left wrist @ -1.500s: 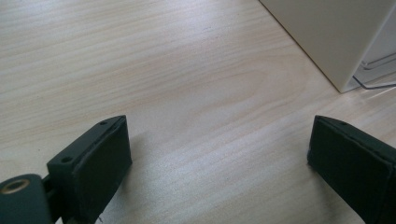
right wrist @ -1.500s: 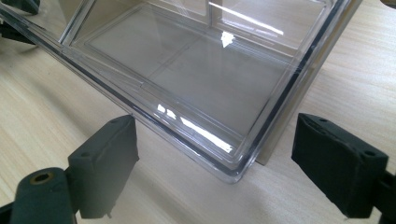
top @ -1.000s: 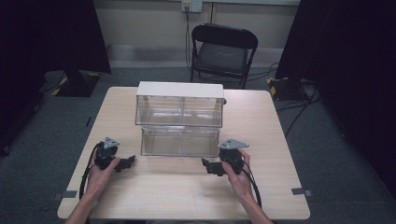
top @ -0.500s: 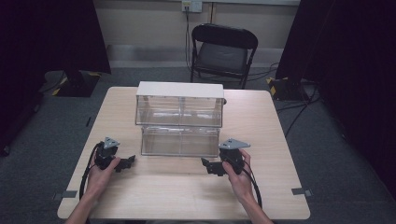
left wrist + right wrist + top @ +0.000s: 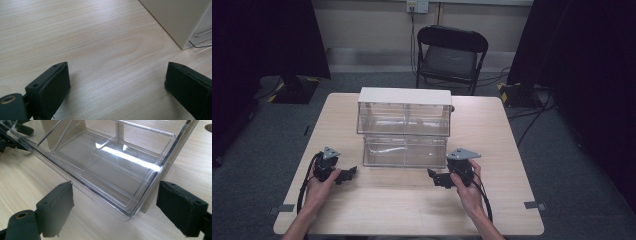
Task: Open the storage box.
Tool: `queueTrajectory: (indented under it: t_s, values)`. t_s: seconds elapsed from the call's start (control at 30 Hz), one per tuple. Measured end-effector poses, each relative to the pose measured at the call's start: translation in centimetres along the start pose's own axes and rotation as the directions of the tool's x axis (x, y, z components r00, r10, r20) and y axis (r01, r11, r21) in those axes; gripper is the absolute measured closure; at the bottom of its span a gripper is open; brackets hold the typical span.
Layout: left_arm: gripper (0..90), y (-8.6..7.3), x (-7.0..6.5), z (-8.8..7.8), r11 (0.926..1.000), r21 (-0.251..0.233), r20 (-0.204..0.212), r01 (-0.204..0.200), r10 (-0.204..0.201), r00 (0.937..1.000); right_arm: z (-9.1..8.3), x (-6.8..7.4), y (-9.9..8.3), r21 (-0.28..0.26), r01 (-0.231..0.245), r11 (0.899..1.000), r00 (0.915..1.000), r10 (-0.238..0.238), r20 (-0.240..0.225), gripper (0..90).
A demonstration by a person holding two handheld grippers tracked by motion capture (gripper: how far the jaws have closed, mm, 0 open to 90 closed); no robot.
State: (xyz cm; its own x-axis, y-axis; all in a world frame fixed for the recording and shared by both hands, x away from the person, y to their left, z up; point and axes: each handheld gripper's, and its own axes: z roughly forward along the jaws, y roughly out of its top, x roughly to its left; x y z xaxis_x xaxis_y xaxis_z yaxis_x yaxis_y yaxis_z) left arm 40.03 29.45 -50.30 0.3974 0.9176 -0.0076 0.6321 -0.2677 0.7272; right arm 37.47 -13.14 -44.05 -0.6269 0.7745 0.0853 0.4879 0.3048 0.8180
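A small drawer cabinet (image 5: 404,97) with a white top and clear drawers stands mid-table. Its lower clear drawer (image 5: 405,151) is pulled out toward me and looks empty. My left gripper (image 5: 348,174) rests on the table to the drawer's left, open, nothing between its jaws. In the left gripper view, the left gripper (image 5: 117,75) faces bare wood, with the cabinet's white corner (image 5: 180,20) at the upper right. My right gripper (image 5: 435,178) sits by the drawer's front right corner, open. The right gripper view has the right gripper (image 5: 115,195) straddling the corner of the clear drawer (image 5: 112,162) without touching it.
The light wooden table (image 5: 412,210) has room in front of and beside the cabinet. A black folding chair (image 5: 451,52) stands behind the table's far edge. Dark curtains hang on both sides. Cables trail from each gripper toward me.
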Motion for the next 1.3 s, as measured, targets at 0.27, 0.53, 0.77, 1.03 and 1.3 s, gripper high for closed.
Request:
queueTrajectory:
  t_s: [0.27, 0.53, 0.77, 1.03, 1.3]
  values:
    - [5.6, 0.0, -0.01, 0.01, 1.0, -0.001, 0.0, 0.002, -0.002, 1.0, -0.17, 0.06, 0.15, -0.007, 0.0, 1.0, 1.0, 0.0, 0.006, 13.8]
    - [5.6, 0.0, -0.02, 0.01, 1.0, -0.001, 0.0, 0.002, -0.002, 1.0, -0.26, 0.07, 0.23, -0.016, 0.005, 1.0, 1.0, -0.005, 0.001, 13.8]
    - [5.6, 0.0, -0.02, 0.01, 1.0, -0.001, 0.0, 0.002, -0.002, 1.0, -0.5, 0.2, 0.47, -0.03, 0.001, 1.0, 1.0, -0.001, -0.005, 13.4]
    - [5.6, 0.0, 0.0, 0.0, 1.0, 0.0, 0.0, 0.0, 0.0, 1.0, -0.42, 0.26, 0.62, -0.03, 0.003, 1.0, 0.9999, -0.003, 0.01, 13.6]
    - [5.6, 0.0, -0.02, 0.01, 1.0, -0.001, 0.001, 0.002, -0.002, 1.0, -0.5, 0.23, 0.77, -0.035, -0.002, 0.999, 1.0, 0.002, 0.0, 13.4]
